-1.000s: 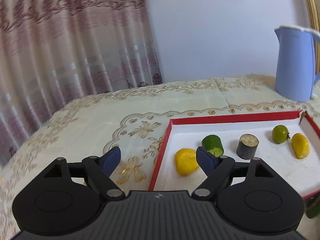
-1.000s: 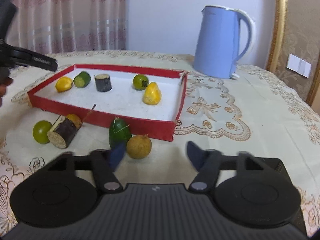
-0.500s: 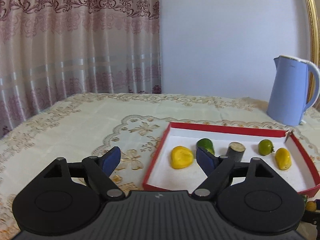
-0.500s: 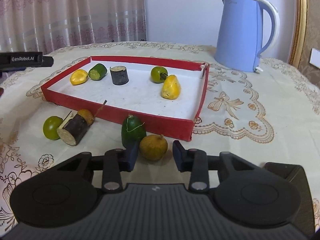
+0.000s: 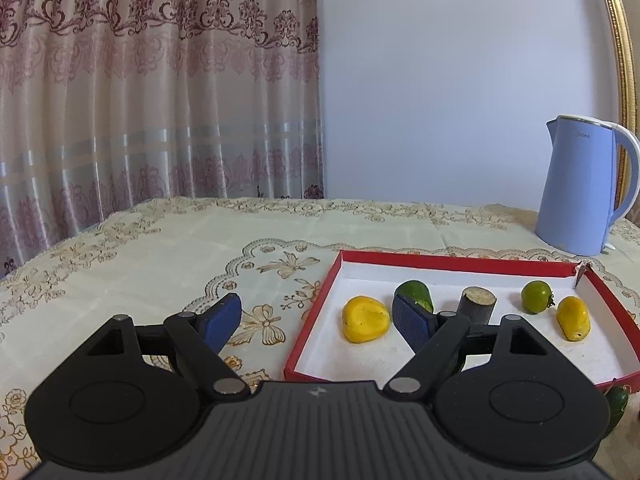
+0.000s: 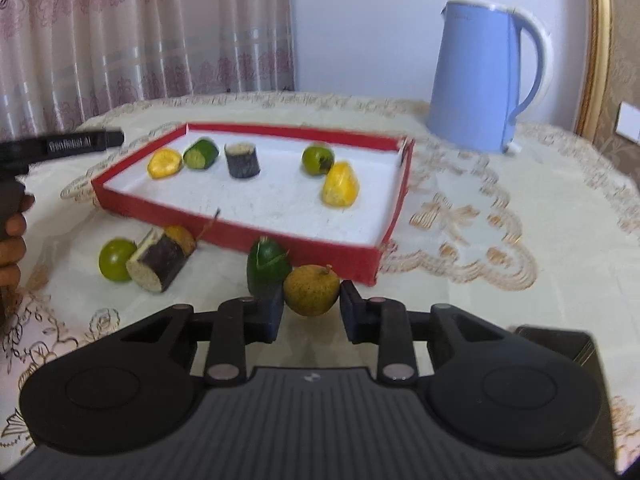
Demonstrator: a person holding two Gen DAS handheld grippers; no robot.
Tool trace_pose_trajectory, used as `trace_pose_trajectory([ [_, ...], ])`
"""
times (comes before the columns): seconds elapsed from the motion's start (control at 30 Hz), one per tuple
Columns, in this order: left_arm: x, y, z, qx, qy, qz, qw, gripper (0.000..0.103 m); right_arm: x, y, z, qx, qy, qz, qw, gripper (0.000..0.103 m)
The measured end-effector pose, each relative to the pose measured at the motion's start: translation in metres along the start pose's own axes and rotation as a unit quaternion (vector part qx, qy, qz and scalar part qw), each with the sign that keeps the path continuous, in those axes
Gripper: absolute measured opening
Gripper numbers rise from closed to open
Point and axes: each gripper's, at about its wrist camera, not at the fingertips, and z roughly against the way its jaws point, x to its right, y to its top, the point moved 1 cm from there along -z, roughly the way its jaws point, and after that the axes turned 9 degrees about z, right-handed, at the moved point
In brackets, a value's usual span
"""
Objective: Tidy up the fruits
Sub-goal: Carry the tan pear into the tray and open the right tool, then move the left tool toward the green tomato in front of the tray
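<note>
A red tray [image 6: 240,232] with a white floor holds a yellow fruit [image 6: 164,163], a green cut piece [image 6: 201,153], a dark cut stub [image 6: 242,159], a green lime [image 6: 317,158] and a second yellow fruit [image 6: 340,185]. In front of it on the cloth lie a green fruit [image 6: 114,260], a dark stub [image 6: 160,264], a dark green fruit [image 6: 266,268] and a brown round fruit [image 6: 311,290]. My right gripper [image 6: 311,312] is closing, its pads pressing the brown fruit's sides. My left gripper [image 5: 316,322] is open and empty over the tray's [image 5: 452,262] left edge.
A blue kettle [image 6: 484,80] stands behind the tray's right end. In the right wrist view the left gripper's bar [image 6: 80,142] and a person's hand [image 6: 12,236] reach in from the left. A patterned curtain hangs behind the table, and a gold frame rises on the right.
The right jaws have closed from wide apart onto the brown fruit. The left view has tipped up and levelled, so the tray sits lower in it. The left jaws have stayed open.
</note>
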Motion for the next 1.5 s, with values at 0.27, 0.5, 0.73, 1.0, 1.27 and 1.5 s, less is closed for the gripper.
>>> trace_pose_trajectory([
  [0.27, -0.003, -0.001, -0.004, -0.013, -0.004, 0.004, 0.9999, 0.083, 0.014, 0.038, -0.026, 0.015, -0.028, -0.019, 0.999, 0.029],
  [0.5, -0.001, -0.004, -0.006, -0.023, -0.016, -0.001, 0.9996, 0.083, 0.023, 0.055, -0.065, -0.004, -0.060, -0.043, 0.997, 0.038],
  [0.73, 0.005, -0.006, -0.003, -0.025, -0.037, -0.016, 0.9989, 0.085, 0.012, 0.031, -0.016, 0.062, -0.067, -0.105, 0.990, 0.071],
  [1.0, 0.005, -0.008, 0.010, -0.060, -0.071, -0.016, 0.9955, 0.090, -0.019, -0.009, 0.002, 0.063, -0.047, -0.146, 0.986, 0.082],
  [1.27, -0.002, -0.030, 0.052, -0.059, -0.124, -0.074, 0.9877, 0.094, -0.036, -0.015, -0.007, 0.057, -0.086, -0.106, 0.989, 0.102],
  [1.5, 0.009, -0.050, 0.054, -0.054, -0.130, -0.145, 0.9793, 0.094, -0.022, -0.020, -0.010, 0.048, -0.073, -0.146, 0.986, 0.103],
])
